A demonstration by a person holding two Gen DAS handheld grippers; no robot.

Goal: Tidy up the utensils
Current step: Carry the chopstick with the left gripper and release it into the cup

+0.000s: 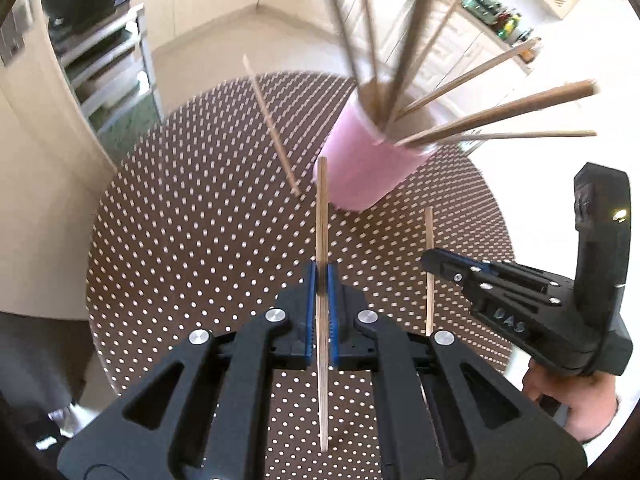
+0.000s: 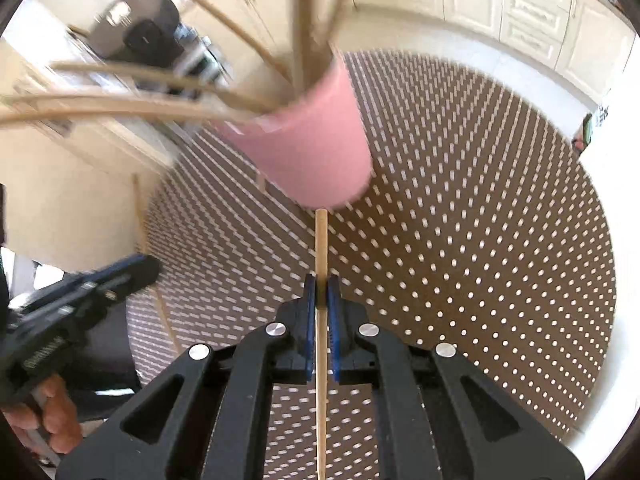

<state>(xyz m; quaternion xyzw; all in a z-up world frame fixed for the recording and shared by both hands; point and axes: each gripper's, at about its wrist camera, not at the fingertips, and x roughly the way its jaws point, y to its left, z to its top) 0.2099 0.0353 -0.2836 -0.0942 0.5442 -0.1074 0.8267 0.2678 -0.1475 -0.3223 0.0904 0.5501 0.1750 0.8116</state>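
In the left wrist view my left gripper [image 1: 321, 270] is shut on a pale wooden chopstick [image 1: 321, 216] that points up past its blue pads. Just beyond stands a pink cup [image 1: 368, 160] with several chopsticks [image 1: 496, 110] fanning out of it. At right, my right gripper [image 1: 430, 260] pinches a second chopstick [image 1: 429, 236]. In the right wrist view that right gripper [image 2: 321, 280] is shut on its chopstick [image 2: 321, 240], whose tip nears the pink cup [image 2: 316, 148]. The left gripper [image 2: 148, 266] shows at lower left. One more stick [image 1: 272, 124] slants left of the cup, blurred.
The cup stands on a round table with a brown white-dotted cloth [image 1: 180, 240]. A shelf rack [image 1: 112, 64] stands far left, and cream cabinets with a counter of bottles [image 1: 496, 12] far right. A person's hand [image 1: 576, 408] holds the right gripper's handle.
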